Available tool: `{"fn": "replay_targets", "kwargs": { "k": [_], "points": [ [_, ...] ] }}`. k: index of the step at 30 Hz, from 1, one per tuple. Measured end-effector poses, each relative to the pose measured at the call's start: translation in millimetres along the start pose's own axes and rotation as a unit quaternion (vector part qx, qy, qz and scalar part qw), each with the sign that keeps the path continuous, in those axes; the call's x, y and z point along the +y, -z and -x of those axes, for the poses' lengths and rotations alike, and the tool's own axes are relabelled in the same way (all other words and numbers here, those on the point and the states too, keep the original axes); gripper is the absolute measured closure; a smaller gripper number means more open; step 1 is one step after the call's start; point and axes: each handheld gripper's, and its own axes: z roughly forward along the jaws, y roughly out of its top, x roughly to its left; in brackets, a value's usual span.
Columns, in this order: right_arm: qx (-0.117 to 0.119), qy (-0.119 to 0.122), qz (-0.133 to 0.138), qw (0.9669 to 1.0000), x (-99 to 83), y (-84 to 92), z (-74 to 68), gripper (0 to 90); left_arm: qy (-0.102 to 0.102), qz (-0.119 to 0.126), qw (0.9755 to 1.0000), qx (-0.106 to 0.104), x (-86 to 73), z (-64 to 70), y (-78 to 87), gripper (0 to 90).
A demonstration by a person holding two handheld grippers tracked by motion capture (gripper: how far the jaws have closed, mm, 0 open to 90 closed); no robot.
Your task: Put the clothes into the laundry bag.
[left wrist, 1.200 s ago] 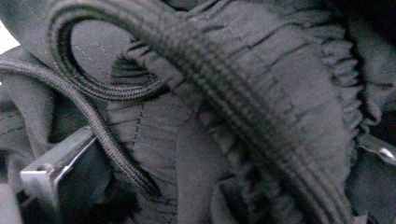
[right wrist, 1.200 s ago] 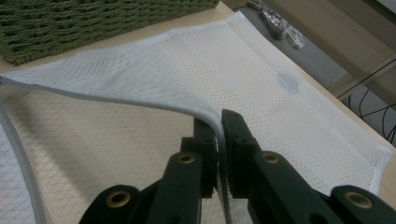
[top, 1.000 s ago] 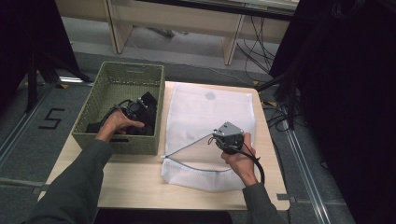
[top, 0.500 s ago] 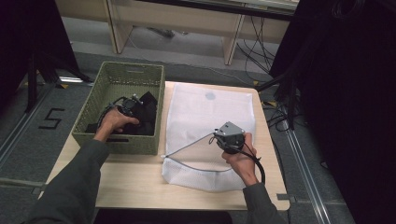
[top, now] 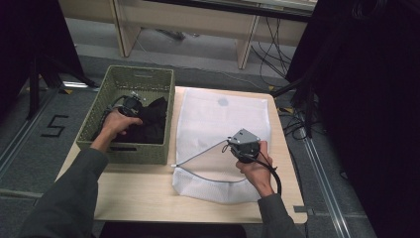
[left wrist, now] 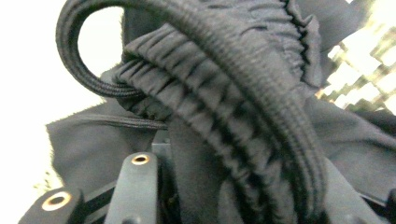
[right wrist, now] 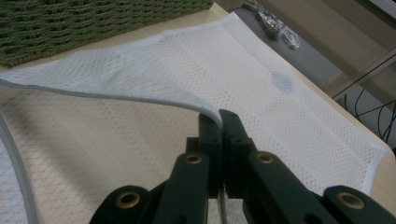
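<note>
On the left, a green woven basket point(top: 148, 79) sits on the table. Inside it, the left gripper point(top: 132, 105) has just been closing and now pinches black clothes point(left wrist: 224, 135). On the right, the right gripper point(right wrist: 219, 122) is clamped on the lifted edge of a white mesh laundry bag point(top: 213, 124).

A lab: floor rails point(top: 324, 163), loose cables point(top: 297, 119), numbered floor marking point(top: 54, 126)

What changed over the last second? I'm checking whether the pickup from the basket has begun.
The left gripper has just been closing its fingers on the black garment in the green basket and lifted slightly. The right gripper stayed put, pinching the white mesh bag open.
</note>
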Motion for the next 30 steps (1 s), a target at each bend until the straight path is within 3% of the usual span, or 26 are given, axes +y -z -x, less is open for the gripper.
{"fn": "replay_targets", "kwargs": {
  "k": [2, 3, 5, 6, 7, 10, 11, 12, 14, 19, 22, 24, 26, 27, 28, 29, 30],
  "points": [
    [-0.002, -0.001, 0.005, 1.0000, 0.0, -0.6, -0.4, 89.3, 0.001, 0.007, 1.0000, -0.003, 1.8, -0.4, 5.3, 60.6],
    [-0.002, -0.001, 0.005, 1.0000, 0.1, -0.4, -0.4, 89.3, 0.001, 0.035, 0.9994, -0.004, 6.9, -1.0, 21.2, 61.4],
    [-0.001, 0.000, 0.005, 1.0000, 0.4, 0.0, -0.5, 89.3, 0.004, 0.053, 0.9985, -0.011, 11.8, -0.5, 36.0, 62.1],
    [-0.003, -0.003, 0.007, 1.0000, 0.8, 0.0, -0.9, 89.3, 0.004, 0.053, 0.9985, -0.011, 11.8, -0.5, 36.0, 62.5],
    [-0.004, -0.004, 0.008, 0.9999, 1.1, 0.2, -1.1, 89.3, -0.003, 0.056, 0.9984, -0.010, 16.5, 1.0, 50.0, 62.6],
    [-0.005, -0.005, 0.008, 0.9999, 1.1, 0.4, -1.0, 89.3, -0.006, 0.063, 0.9979, -0.012, 20.0, 2.3, 62.6, 62.9],
    [-0.007, -0.014, 0.008, 0.9998, 0.9, 0.9, -1.5, 89.3, -0.010, 0.074, 0.9972, -0.008, 23.2, 4.2, 74.1, 63.0],
    [-0.007, -0.005, 0.010, 0.9999, 1.1, 0.6, -0.2, 89.3, -0.012, 0.076, 0.9970, -0.009, 24.6, 4.8, 79.4, 63.0],
    [-0.005, -0.017, 0.002, 0.9998, 1.0, 2.3, -1.0, 89.3, -0.011, 0.083, 0.9964, -0.008, 25.9, 5.9, 85.1, 63.2],
    [-0.005, -0.013, 0.005, 0.9999, 0.8, 1.7, 0.4, 89.3, -0.028, 0.109, 0.9936, -0.003, 35.9, 10.7, 126.4, 63.6],
    [-0.005, -0.014, 0.006, 0.9999, 0.7, 1.7, 0.3, 89.3, -0.032, 0.118, 0.9925, -0.002, 39.4, 14.2, 138.5, 63.7],
    [-0.005, -0.008, 0.010, 0.9999, 1.0, 1.1, 1.0, 89.3, -0.051, 0.123, 0.9912, 0.002, 46.2, 18.2, 157.8, 63.9],
    [-0.006, -0.012, 0.009, 0.9999, 1.0, 1.6, 0.5, 89.3, -0.049, 0.130, 0.9902, 0.006, 48.0, 21.3, 163.3, 63.9],
    [-0.005, -0.009, 0.011, 0.9999, 1.2, 1.6, 0.9, 89.3, -0.062, 0.134, 0.9890, 0.005, 52.5, 26.0, 174.9, 63.9],
    [-0.005, -0.009, 0.011, 0.9999, 1.2, 1.6, 0.9, 89.3, -0.062, 0.134, 0.9890, 0.005, 52.5, 26.0, 174.9, 63.9],
    [-0.006, -0.011, 0.011, 0.9999, 1.1, 1.7, 0.9, 89.3, -0.068, 0.142, 0.9875, 0.011, 55.1, 30.5, 184.4, 63.9],
    [-0.008, -0.017, 0.010, 0.9998, 0.9, 1.9, 0.2, 89.3, -0.067, 0.140, 0.9879, 0.006, 56.7, 32.9, 189.1, 64.1]
  ]
}}
